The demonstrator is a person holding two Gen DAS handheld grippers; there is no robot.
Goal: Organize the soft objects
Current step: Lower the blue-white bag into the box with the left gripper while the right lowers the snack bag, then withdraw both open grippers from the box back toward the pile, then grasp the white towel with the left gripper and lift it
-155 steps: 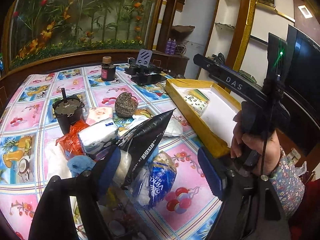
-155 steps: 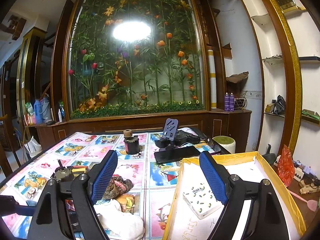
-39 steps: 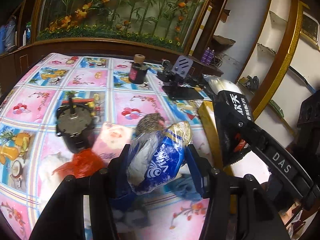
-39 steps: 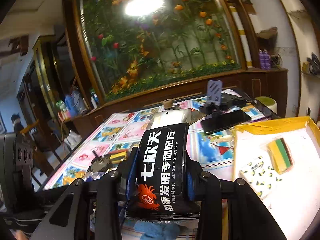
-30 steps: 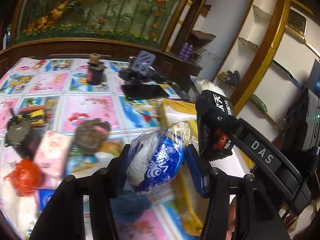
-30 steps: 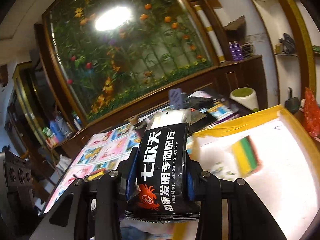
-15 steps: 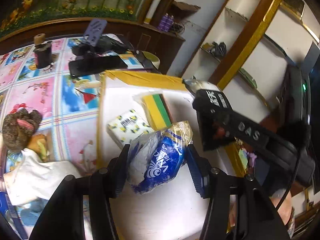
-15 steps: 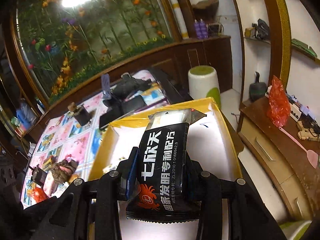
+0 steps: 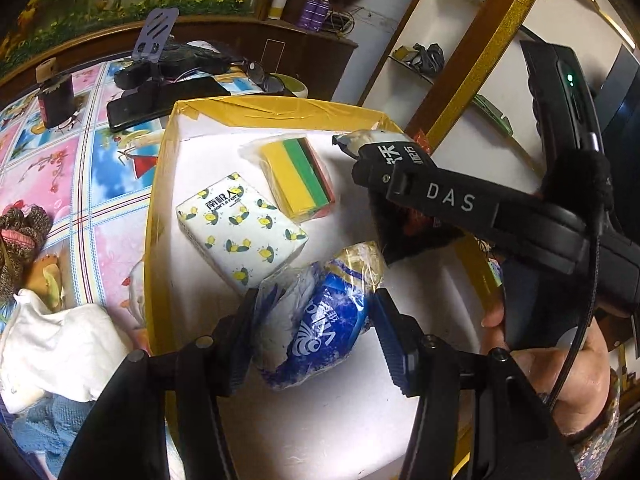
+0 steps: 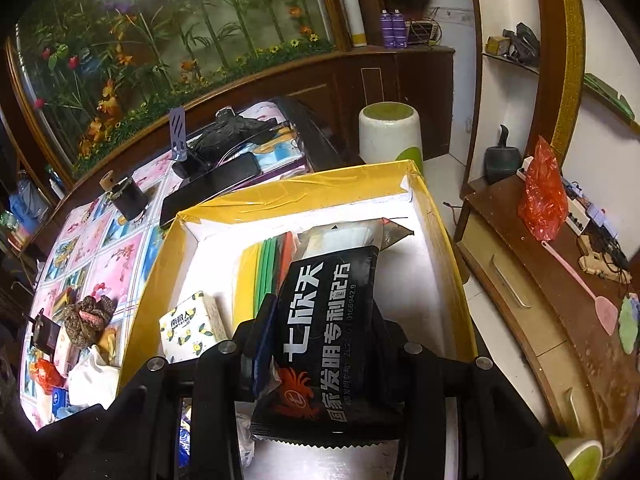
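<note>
My left gripper [image 9: 316, 332] is shut on a blue and white tissue pack [image 9: 320, 316] and holds it over the yellow-rimmed white box [image 9: 276, 114]. My right gripper [image 10: 324, 344] is shut on a black pouch with white Chinese print [image 10: 328, 328] and also hangs over the box [image 10: 300, 192]; it shows in the left wrist view [image 9: 384, 168] at the box's far right. Inside the box lie a lemon-print tissue pack [image 9: 240, 232] and a yellow, green and red cloth stack [image 9: 298, 176].
Left of the box on the flowered tablecloth [image 9: 100, 184] lie a white cloth [image 9: 56, 344], a blue cloth [image 9: 48, 420] and a knitted brown item [image 9: 24, 228]. A black phone [image 9: 160, 100] and a phone stand [image 9: 154, 36] sit behind the box. A wooden cabinet [image 10: 560, 320] stands right.
Both grippers picked their packs from the pile on the table and carried them right, over the box. In the last half second both came lower and further over the box floor.
</note>
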